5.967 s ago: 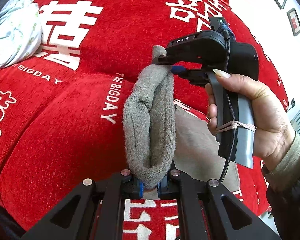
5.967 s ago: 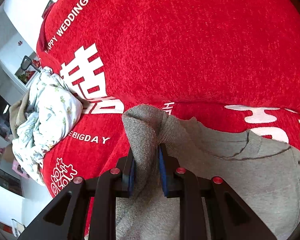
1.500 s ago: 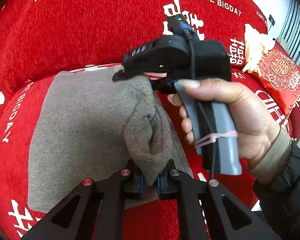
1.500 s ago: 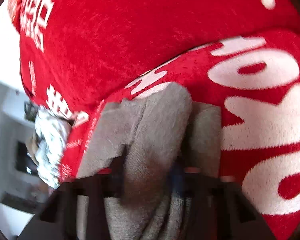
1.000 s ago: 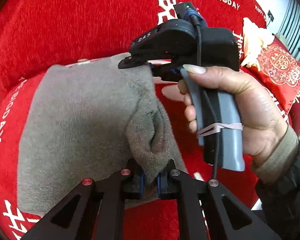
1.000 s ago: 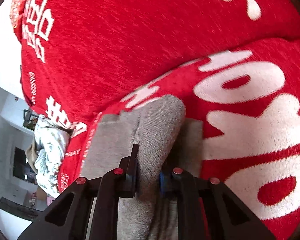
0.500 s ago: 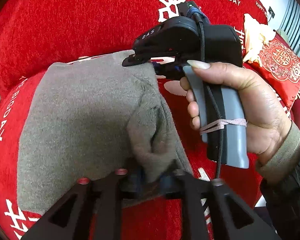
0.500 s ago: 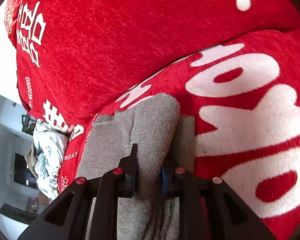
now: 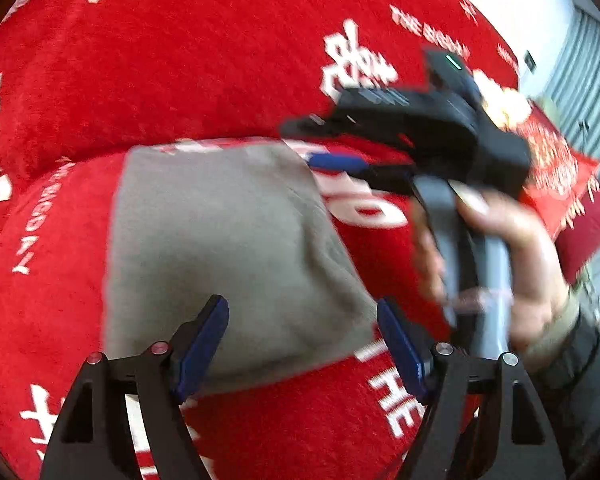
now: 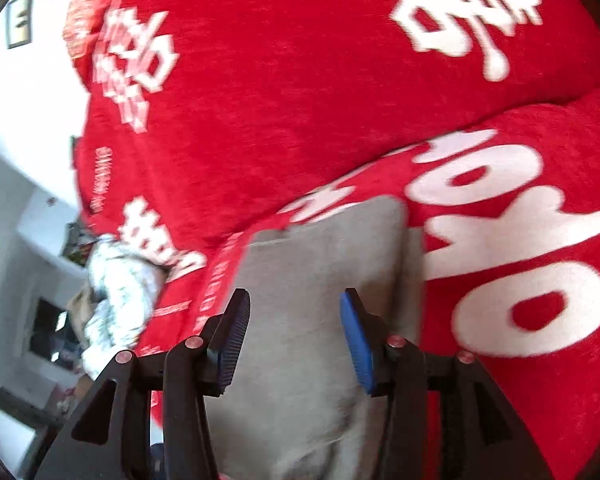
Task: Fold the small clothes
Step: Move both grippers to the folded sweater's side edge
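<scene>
Left wrist view: grey knit garment [image 9: 228,248] lies folded flat on red sofa cover [image 9: 180,80], long axis running toward the backrest. Left gripper [image 9: 304,344] and right gripper [image 10: 296,332] both opening above it, pads clear, holding nothing. White wall [image 10: 28,92] behind.

The left gripper [image 9: 302,336] has black, triangular cut-out finger arms with blue ribbed pads [image 9: 204,344], and round fasteners sit on its joints, the inner ones reddish, the outer silvery. The right gripper [image 10: 294,336] is built alike: black arms, blue pads, red-pink fasteners. Seen from the left wrist camera, the right gripper's body is a black housing with a small green light on top and a grey handle, blurred. The person's hand [image 9: 512,264] shows long pale nails, what looks like a beige cuff [image 9: 556,336] and a dark sleeve [image 9: 580,392].
</scene>
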`<state>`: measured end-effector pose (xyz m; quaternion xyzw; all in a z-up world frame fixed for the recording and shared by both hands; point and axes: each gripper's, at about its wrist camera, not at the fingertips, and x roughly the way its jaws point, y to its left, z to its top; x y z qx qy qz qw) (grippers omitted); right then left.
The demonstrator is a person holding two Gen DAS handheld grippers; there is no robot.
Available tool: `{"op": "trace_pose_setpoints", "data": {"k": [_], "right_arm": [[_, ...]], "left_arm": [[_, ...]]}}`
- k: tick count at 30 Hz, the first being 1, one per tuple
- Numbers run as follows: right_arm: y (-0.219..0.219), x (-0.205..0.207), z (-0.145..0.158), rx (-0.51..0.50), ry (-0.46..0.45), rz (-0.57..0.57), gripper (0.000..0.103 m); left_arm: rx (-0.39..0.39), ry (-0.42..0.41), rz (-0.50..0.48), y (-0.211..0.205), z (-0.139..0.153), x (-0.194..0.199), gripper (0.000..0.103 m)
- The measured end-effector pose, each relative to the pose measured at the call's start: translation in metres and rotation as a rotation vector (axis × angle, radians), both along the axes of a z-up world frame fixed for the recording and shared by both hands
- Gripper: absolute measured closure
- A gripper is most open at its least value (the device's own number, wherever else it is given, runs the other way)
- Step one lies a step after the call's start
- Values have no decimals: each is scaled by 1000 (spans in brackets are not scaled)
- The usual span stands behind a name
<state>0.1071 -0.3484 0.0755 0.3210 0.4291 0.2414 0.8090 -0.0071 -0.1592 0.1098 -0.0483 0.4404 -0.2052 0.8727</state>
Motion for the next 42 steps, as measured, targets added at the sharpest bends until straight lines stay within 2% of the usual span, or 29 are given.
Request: {"op": "trace_pose_setpoints", "data": {"k": [2,3,4,6,7,9,10,12,14,15,17,19,23,27,31,34,38,40,42], "right_arm": [[8,-4,-3,65,-2,38,44],[11,-4,-8,74,14,41,37],[12,-4,-17,52,41,28,33],[10,-2,-32,-30,89,-3,37],[7,-5,-36,-36,72,-12,41],[4,-11,-31,-26,66,-23,41],[5,-15,-26,-44,64,-30,39],[11,-30,-10,-92,28,-19,38],[20,-50,4,-88,-22,32,36],[25,-61,8,-72,-45,66,31],[33,-86,10,-53,-86,116,30],[38,-99,5,-51,-88,134,30],[30,-107,-27,-115,-4,63,30],[11,-112,-34,-50,-5,21,33],[16,-117,-26,-118,-10,27,31],[15,-125,-13,-180,-24,-4,29],[23,-129,16,-271,-122,-46,25],[28,-124,24,-293,-137,-48,18],[35,-116,27,-312,-146,-36,18]], "left_arm": [[26,-6,72,14,2,11,25],[67,-5,125,23,-2,21,25],[99,10,155,29,-8,28,25],[151,90,208,46,-29,45,25],[140,119,213,53,-37,48,25],[37,187,216,74,-51,49,25],[6,194,225,80,-52,46,25],[-12,182,240,85,-46,39,25],[3,145,228,88,-41,34,25],[19,113,221,87,-36,30,25],[45,82,216,87,-32,25,25],[75,78,219,91,-33,23,25],[94,102,221,92,-47,22,25],[110,82,212,94,-54,19,19],[145,62,193,92,-51,14,19],[151,29,189,95,-39,8,19],[138,0,200,100,-25,10,19],[132,-10,206,101,-20,16,19],[138,-14,213,101,-18,24,19]]}}
